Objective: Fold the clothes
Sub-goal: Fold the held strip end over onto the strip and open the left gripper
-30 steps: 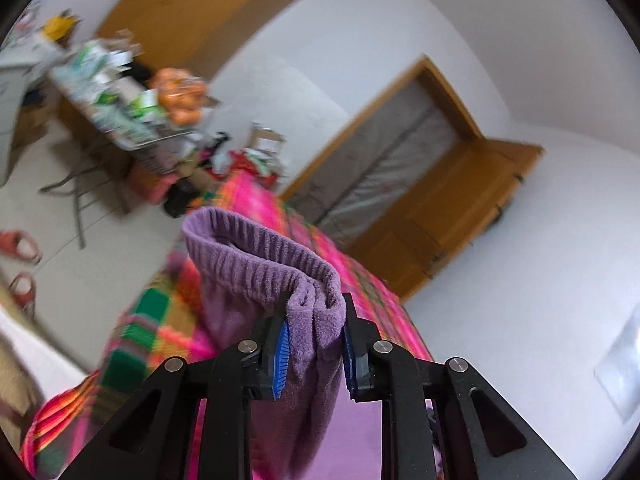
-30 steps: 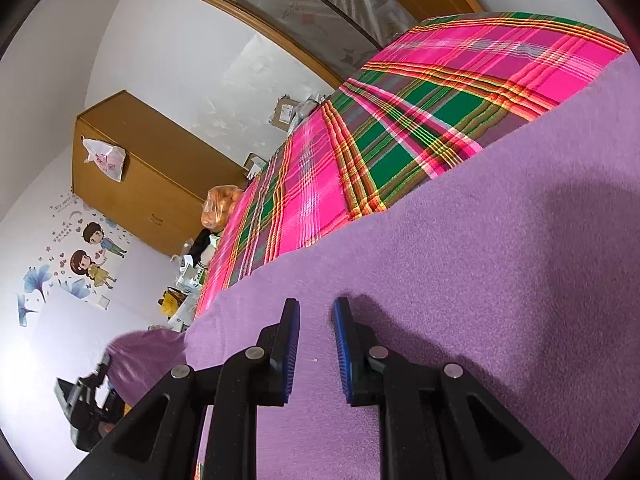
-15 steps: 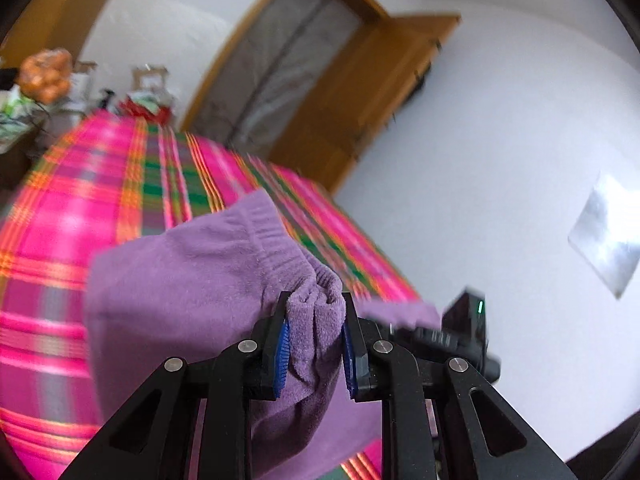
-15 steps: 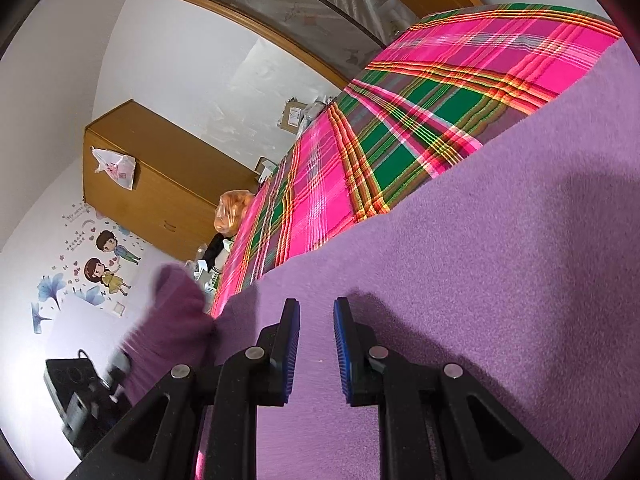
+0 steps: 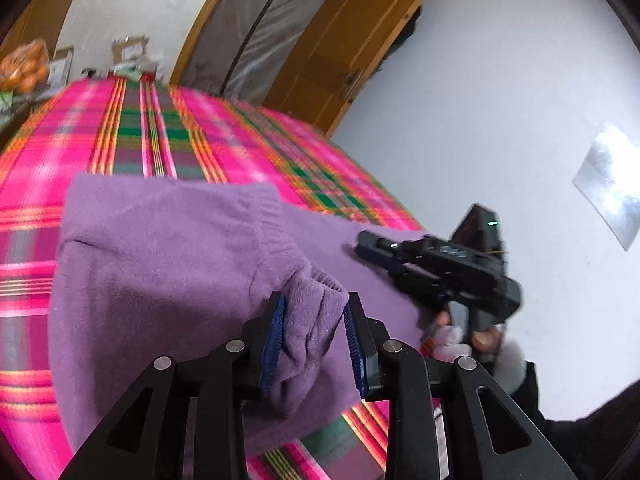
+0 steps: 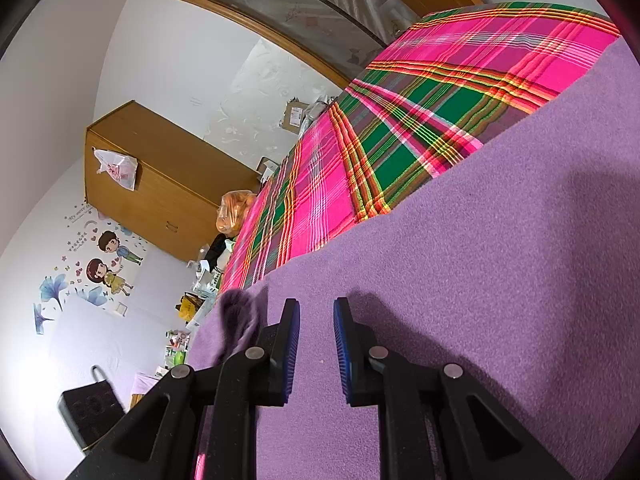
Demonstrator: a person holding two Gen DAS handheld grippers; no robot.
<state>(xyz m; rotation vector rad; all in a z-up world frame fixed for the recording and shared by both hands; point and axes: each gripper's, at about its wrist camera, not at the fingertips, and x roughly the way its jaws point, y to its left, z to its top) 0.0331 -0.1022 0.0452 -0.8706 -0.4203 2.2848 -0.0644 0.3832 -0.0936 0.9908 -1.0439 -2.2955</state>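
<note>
A purple knit sweater (image 5: 168, 264) lies spread on a bed with a pink and green plaid cover (image 5: 132, 140). My left gripper (image 5: 314, 340) has the sweater's ribbed edge bunched between its blue pads. The jaws are opening, and the cloth still fills the gap and touches both pads. This edge is folded over onto the rest of the sweater. My right gripper (image 6: 316, 344) rests low over the flat purple sweater (image 6: 480, 260), a little open, with nothing between its fingers. It also shows in the left wrist view as the black right gripper (image 5: 440, 268), held by a hand (image 5: 484, 338).
A wooden wardrobe (image 6: 160, 184) and a cluttered table (image 6: 192, 308) stand past the bed's far side. A wooden door frame (image 5: 280, 40) and boxes (image 5: 128, 50) lie behind the bed's head. A white wall (image 5: 500, 100) runs along the right.
My left gripper has swung across the bed with the sweater's edge and laid it over the sweater near the right gripper. Its pads now stand a little wider. The right gripper has kept still.
</note>
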